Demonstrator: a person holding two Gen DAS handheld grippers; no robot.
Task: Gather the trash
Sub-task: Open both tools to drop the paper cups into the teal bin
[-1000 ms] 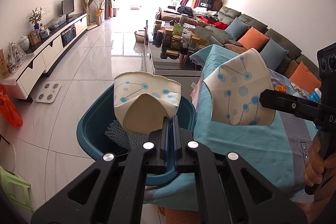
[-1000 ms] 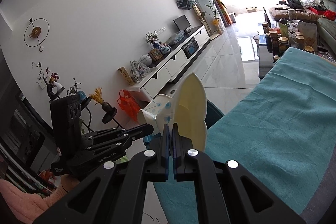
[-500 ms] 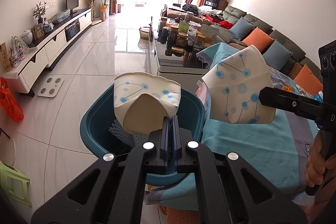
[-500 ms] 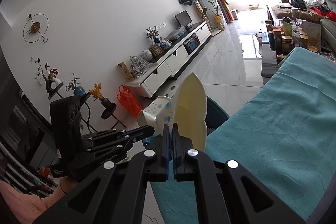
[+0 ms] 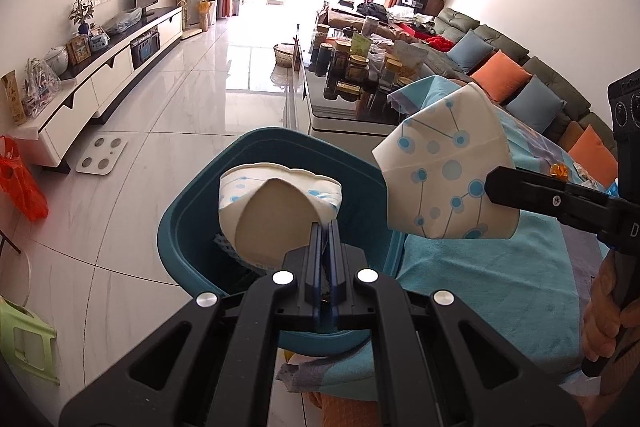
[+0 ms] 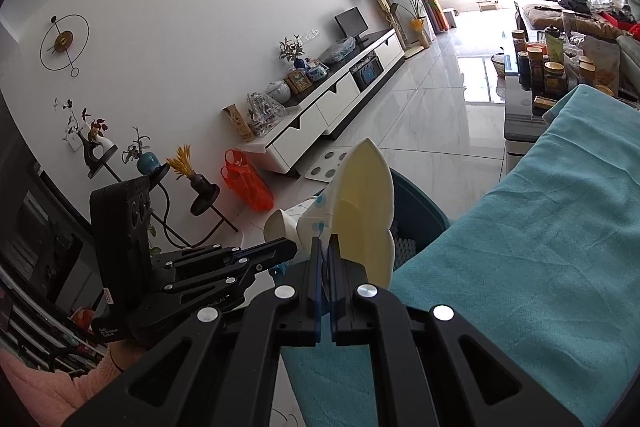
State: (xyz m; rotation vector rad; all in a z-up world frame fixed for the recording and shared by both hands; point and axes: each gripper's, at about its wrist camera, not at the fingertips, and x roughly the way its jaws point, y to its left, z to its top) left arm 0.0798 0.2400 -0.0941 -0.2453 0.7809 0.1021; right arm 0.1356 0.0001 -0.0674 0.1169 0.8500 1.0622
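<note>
Indoors, white floor tiles (image 5: 168, 131) and a teal-covered worktop (image 5: 500, 279) flank a teal bin (image 5: 192, 227). Left fingers (image 5: 325, 239) clamp a crushed cup (image 5: 276, 203) over it at centre; right fingers (image 6: 325, 251) clamp another cup (image 6: 364, 203).

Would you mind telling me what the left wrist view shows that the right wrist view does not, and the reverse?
Left wrist only: the sofa cushions and a green stool. Right wrist only: the wall clock and the left gripper seen from outside. Both: the teal bin, two crushed paper cups and the turquoise cloth.
</note>
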